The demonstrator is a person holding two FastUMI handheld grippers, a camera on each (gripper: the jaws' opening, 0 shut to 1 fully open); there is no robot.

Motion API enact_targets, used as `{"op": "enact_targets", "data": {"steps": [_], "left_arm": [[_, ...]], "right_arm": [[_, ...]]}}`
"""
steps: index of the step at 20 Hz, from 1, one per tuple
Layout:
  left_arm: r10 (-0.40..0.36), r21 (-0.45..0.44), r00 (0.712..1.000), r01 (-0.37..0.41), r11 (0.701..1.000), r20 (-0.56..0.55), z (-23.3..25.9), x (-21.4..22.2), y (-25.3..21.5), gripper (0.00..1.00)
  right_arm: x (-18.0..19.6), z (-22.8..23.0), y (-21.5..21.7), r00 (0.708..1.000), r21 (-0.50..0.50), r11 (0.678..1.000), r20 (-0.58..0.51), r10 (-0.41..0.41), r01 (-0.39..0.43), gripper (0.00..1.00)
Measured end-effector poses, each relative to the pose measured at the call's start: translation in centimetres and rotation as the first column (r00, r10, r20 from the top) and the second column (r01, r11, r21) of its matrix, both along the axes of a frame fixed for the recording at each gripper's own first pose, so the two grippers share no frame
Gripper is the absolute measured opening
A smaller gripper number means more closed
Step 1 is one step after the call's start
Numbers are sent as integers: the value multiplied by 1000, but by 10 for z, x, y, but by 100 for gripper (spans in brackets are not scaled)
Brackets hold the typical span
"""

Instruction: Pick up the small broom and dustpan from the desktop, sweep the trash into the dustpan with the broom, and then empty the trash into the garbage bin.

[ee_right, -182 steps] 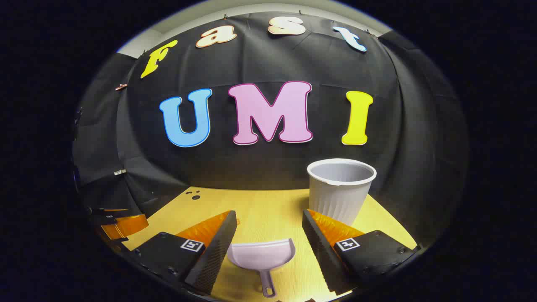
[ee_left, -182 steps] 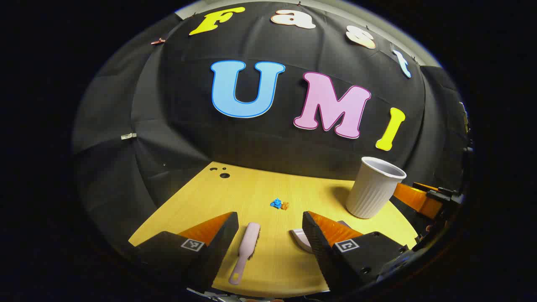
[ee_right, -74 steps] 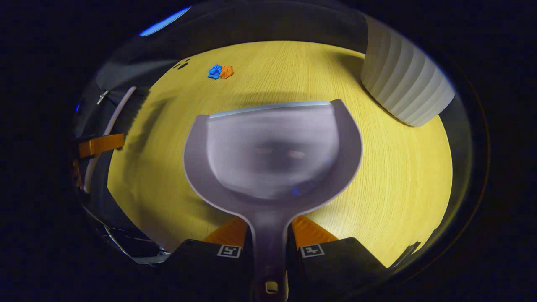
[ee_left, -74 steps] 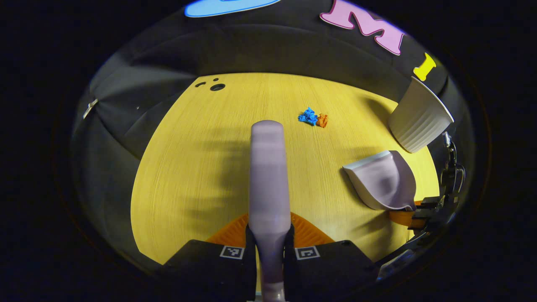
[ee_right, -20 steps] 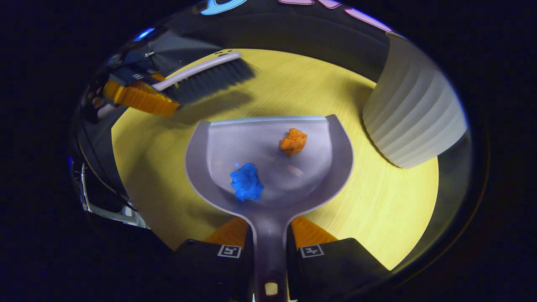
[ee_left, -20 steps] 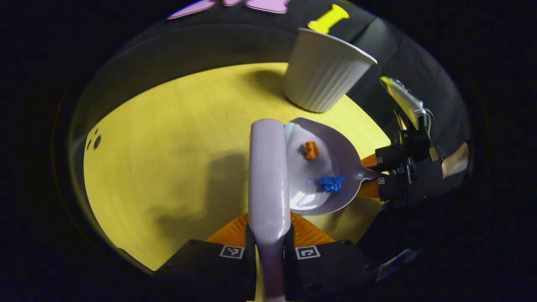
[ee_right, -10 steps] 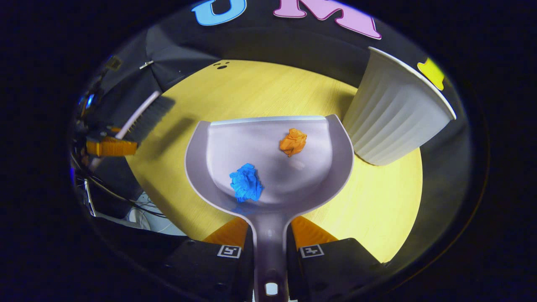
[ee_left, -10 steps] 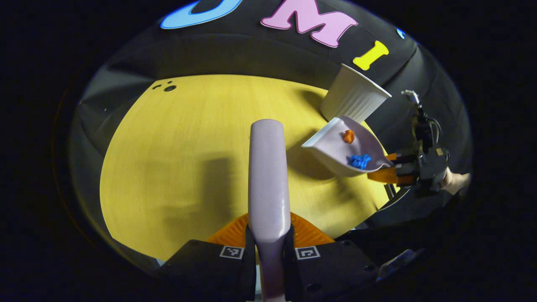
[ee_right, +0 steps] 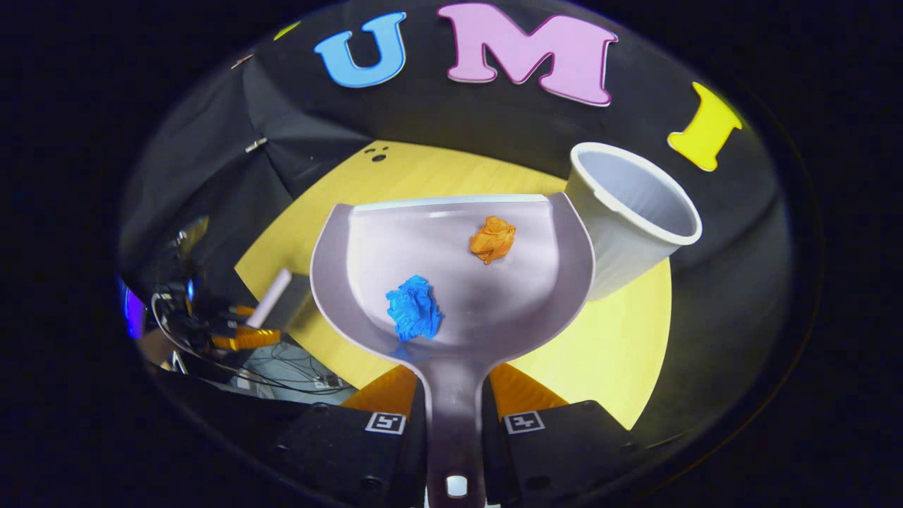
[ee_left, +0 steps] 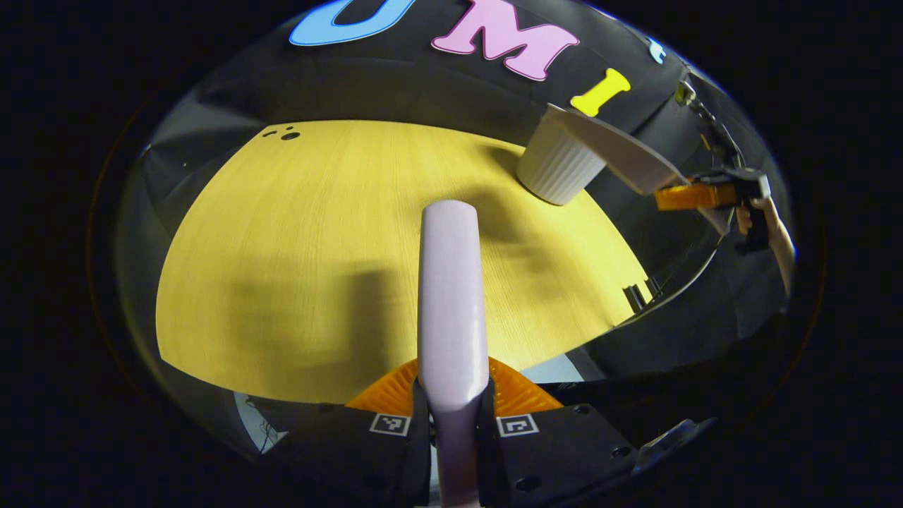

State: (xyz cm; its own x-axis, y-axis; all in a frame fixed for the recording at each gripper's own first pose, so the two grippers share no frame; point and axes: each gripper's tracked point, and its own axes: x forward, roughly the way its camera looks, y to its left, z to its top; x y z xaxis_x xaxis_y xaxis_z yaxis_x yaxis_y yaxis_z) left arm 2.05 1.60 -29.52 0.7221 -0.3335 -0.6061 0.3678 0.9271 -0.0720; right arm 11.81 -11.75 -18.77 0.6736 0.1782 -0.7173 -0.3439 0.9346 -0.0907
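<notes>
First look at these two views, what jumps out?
In the right gripper view, the pale dustpan, its handle clamped in the right gripper, carries a blue paper wad and an orange paper wad. It hangs above the yellow desktop, beside the white ribbed bin. In the left gripper view, the left gripper grips the small broom, pointing over the desktop.

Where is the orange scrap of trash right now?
In the right gripper view the orange scrap lies inside the dustpan, toward its front lip, right of the blue scrap and beside the white bin.
</notes>
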Motion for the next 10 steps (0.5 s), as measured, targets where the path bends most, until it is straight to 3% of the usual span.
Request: {"op": "enact_targets", "data": {"steps": [4, 6, 10], "left_arm": [[-5, 3, 1000, 5, 1000, -17, -15, -20, 11, 29], [23, -10, 999, -23, 1000, -24, -17, -25, 20, 30], [103, -53, 994, -104, 993, -22, -7, -19, 31, 30]], "right_arm": [[12, 20, -18, 997, 63, 995, 34, -74, 72, 36], [20, 38, -24, 992, 80, 992, 59, -107, 102, 39], [41, 45, -39, 979, 82, 983, 110, -171, 163, 35]]}}
